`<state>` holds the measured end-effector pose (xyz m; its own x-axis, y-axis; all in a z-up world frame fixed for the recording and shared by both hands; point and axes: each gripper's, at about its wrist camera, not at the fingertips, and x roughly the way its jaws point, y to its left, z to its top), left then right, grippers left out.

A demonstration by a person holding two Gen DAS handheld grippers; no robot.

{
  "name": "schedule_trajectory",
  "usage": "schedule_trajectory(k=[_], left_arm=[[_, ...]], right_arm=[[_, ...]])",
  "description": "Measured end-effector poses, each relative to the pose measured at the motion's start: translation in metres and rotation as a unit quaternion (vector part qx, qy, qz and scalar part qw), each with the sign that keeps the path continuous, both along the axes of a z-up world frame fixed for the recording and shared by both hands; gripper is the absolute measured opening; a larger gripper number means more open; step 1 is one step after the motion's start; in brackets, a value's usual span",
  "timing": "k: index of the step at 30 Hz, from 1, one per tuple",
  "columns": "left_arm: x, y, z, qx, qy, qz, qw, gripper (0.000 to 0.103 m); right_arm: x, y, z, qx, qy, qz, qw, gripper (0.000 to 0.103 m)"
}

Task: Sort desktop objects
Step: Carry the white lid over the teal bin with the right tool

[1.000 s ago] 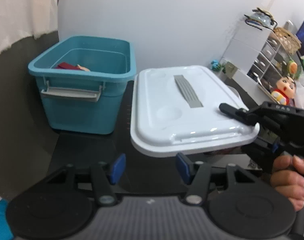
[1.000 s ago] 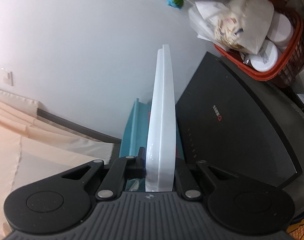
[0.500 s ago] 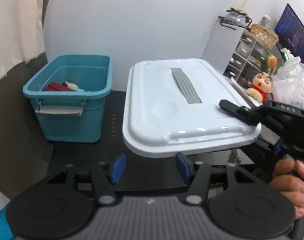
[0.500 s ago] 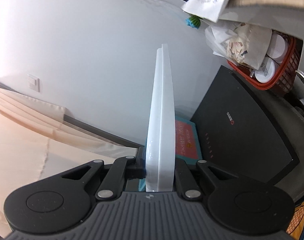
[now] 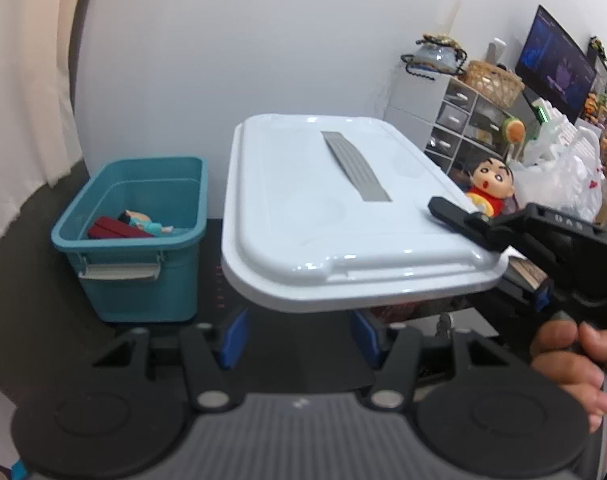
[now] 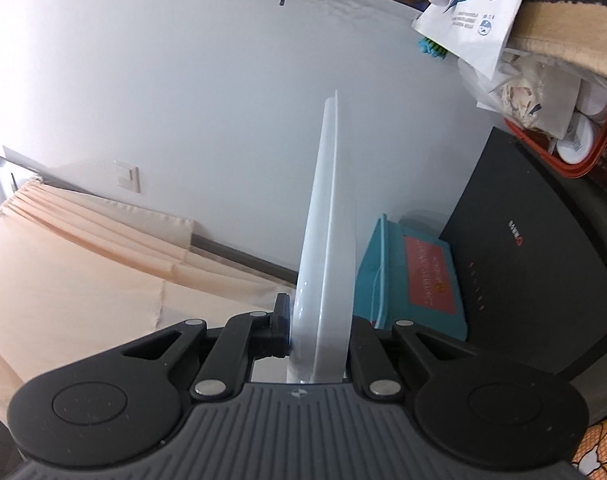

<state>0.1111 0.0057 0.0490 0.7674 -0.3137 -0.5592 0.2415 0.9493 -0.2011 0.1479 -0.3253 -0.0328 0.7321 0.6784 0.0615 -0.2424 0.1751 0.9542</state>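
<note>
White lid (image 5: 327, 216): a broad, flat rectangular plastic lid with a grey ribbed strip down its middle, held in the air across the centre of the left wrist view. Your right gripper (image 5: 459, 220), entering from the right edge of that frame with your hand (image 5: 571, 364) on its handle, pinches the lid's near right rim. In the right wrist view the lid (image 6: 323, 240) shows edge-on as a thin pale blade rising up the middle of the frame, with the jaws pressed against both faces.

Your left gripper (image 5: 299, 334) sits at the bottom centre of its frame, jaws spread and empty, just under the lid's near edge; whether it touches the underside is hard to tell.

The teal bin (image 5: 135, 236) stands at the left of the frame on the dark desktop (image 5: 23, 280), with a small doll (image 5: 145, 224) and a red item (image 5: 111, 230) inside.

Expect the lid to feel light and stiff but glossy and slippery. Held at one corner, it will probably want to sag and twist. A second hold on the opposite rim would steady it.
</note>
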Motion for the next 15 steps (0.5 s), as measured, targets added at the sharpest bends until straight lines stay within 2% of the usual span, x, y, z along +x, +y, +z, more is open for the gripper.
schedule_trajectory(k=[5,15], left_arm=[[-0.001,0.003,0.001,0.003,0.001,0.008,1.0000,0.059],[-0.001,0.018,-0.003,0.015,0.001,0.023,0.9996,0.059]], right_arm=[[0.003,0.003,-0.002,0.010,0.001,0.012,1.000,0.009],[0.017,0.028,-0.011,-0.001,0.008,0.041,0.999,0.012]])
